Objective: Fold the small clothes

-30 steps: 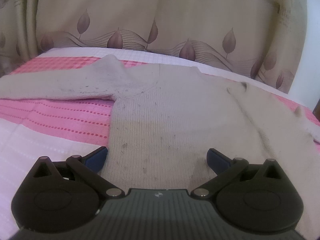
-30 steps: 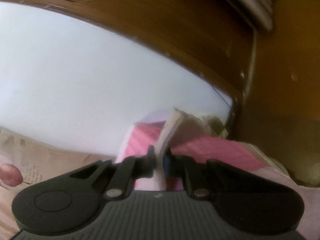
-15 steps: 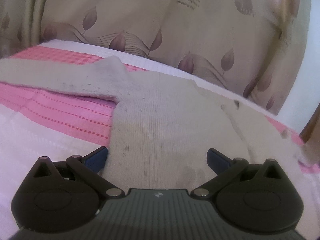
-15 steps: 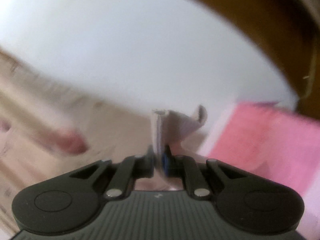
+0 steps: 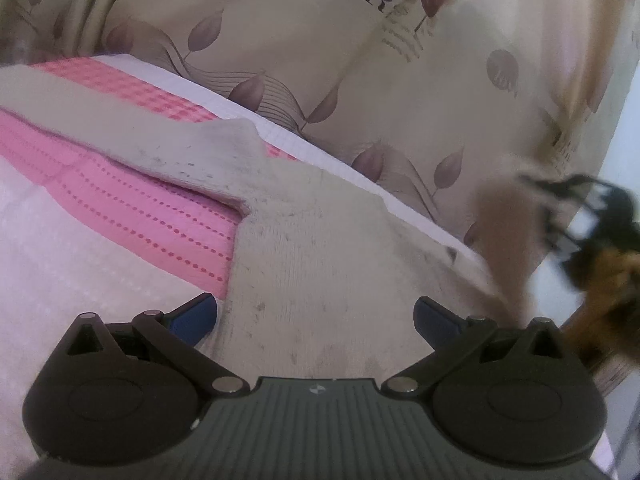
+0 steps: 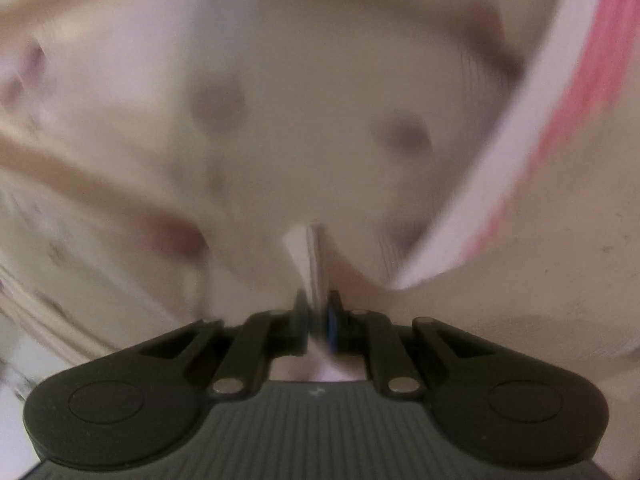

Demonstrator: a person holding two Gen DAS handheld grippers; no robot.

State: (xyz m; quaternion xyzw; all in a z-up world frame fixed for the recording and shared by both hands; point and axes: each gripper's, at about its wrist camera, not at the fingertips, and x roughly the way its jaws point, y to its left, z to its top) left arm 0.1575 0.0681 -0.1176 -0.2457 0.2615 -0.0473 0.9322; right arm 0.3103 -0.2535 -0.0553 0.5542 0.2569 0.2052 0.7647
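A small beige knit sweater [image 5: 320,264] lies flat on the pink and white bedspread [image 5: 120,216], its left sleeve [image 5: 120,128] stretched out to the left. My left gripper [image 5: 316,312] is open and empty, low over the sweater's lower body. My right gripper [image 6: 318,312] is shut on the edge of the sweater's right sleeve [image 6: 310,256], which sticks up between the fingers. In the left wrist view the right gripper [image 5: 592,224] shows blurred at the right, lifting that sleeve [image 5: 500,240] over the sweater.
A beige curtain [image 5: 360,60] with brown leaf prints hangs right behind the bed. The bed's far edge [image 5: 320,152] runs along it. The right wrist view is heavily blurred, showing the curtain [image 6: 280,100] and a pink strip of bedspread [image 6: 580,100].
My right gripper has swung leftward with the sleeve, from facing the wooden headboard to facing the curtain, and has come into the left view. My left gripper tilted and shifted slightly, still open.
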